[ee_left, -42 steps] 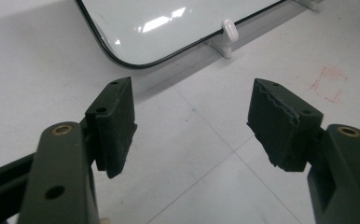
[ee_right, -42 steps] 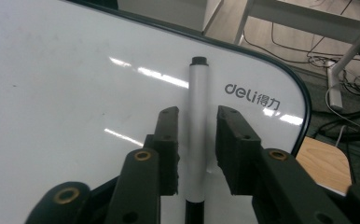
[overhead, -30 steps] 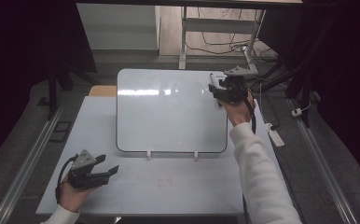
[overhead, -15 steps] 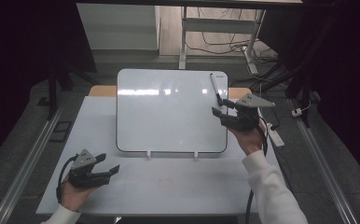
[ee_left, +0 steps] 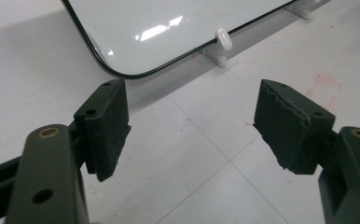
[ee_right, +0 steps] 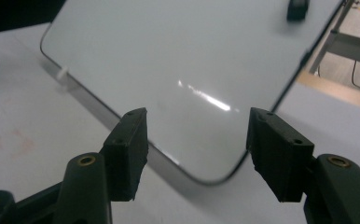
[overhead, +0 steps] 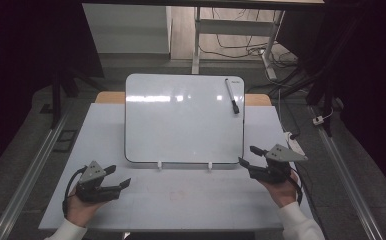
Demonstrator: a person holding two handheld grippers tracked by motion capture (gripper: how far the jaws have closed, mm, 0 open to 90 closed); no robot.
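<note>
The right gripper (overhead: 247, 155), jaws just opened wider and empty, sits beside the whiteboard (overhead: 183, 120) corner; the left gripper (overhead: 118, 176) is open, empty.

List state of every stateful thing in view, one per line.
Whiteboard: propped on two white clips, wiped blank.
Marker: capped, lying on the board's top right corner, not held.
Left tongs: open, empty, jaws have just been opening.
Right tongs: open, empty, jaws have just been opening, near the board's lower right corner.
</note>
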